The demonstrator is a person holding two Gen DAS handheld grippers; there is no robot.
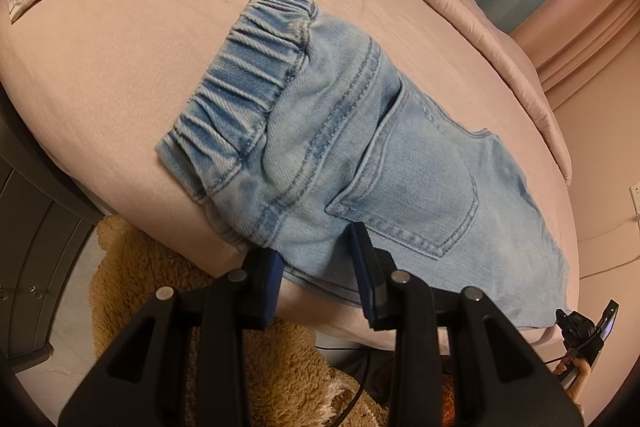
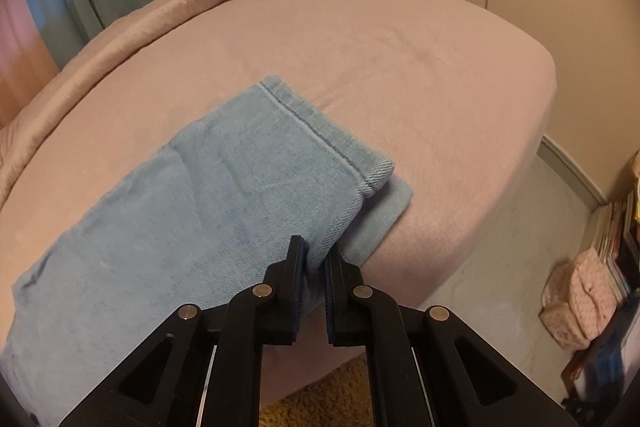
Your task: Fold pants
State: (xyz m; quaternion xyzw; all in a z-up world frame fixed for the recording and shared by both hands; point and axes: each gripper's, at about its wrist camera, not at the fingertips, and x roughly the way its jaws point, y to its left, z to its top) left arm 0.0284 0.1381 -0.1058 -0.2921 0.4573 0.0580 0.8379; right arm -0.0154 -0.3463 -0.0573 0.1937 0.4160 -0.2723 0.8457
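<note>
Pink bed [image 2: 400,67], right hand-held gripper [image 2: 316,259] pinching pants [image 2: 200,207]

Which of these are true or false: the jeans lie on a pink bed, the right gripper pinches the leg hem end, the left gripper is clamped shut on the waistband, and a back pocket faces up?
1. The jeans lie on a pink bed. True.
2. The right gripper pinches denim near the leg hem. True.
3. The left gripper is clamped on the waistband. False: it is open, at the near edge below the waistband.
4. A back pocket faces up. True.
</note>
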